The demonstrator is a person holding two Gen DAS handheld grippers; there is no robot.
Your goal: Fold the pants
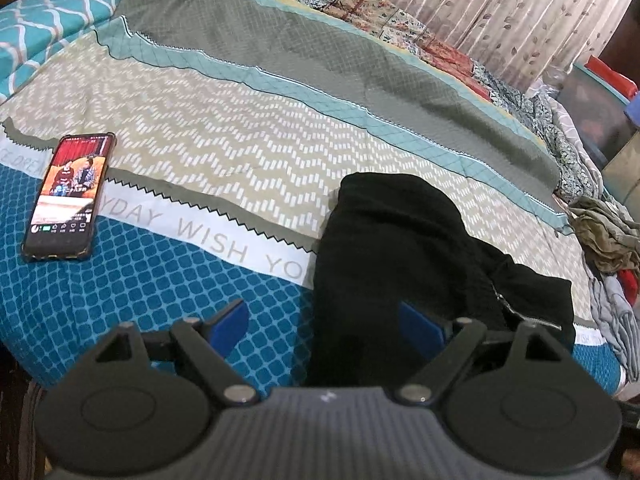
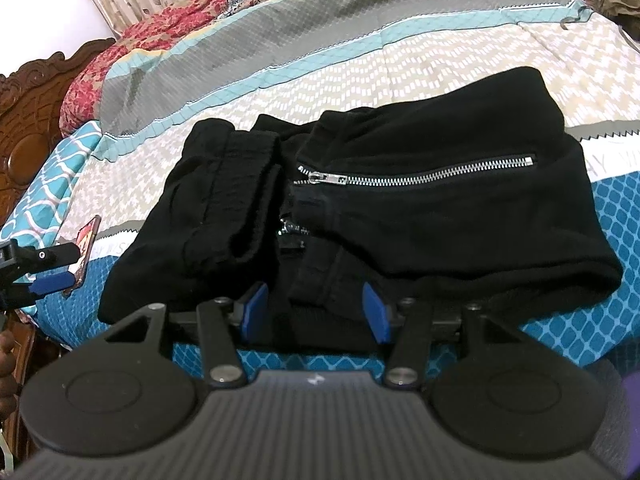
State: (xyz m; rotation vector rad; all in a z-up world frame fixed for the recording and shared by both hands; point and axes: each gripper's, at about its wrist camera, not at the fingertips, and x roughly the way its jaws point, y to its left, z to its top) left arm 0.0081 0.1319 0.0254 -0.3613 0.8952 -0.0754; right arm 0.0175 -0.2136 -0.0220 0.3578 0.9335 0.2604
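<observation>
The black pants [image 2: 360, 200] lay bunched on the bed [image 1: 180, 280], right of the phone [image 1: 68, 196]: soft, floppy, best pinched at the thick waistband. Left gripper [image 1: 324, 320] jaws wide, empty; right gripper [image 2: 316, 312] half-open, straddling the near edge.

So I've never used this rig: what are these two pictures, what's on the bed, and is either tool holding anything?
Each picture comes from a camera on a hand-held tool, looking along its two blue-padded fingers. The left view shows the left tool, its jaws wide apart and gripping nothing; the edge of the folded black pants lies between them. A phone with its screen lit lies on the patterned bedspread. The right view shows the right tool at the near edge of the pants. Cloth sits between its pads, but whether they press on it is unclear.
</observation>
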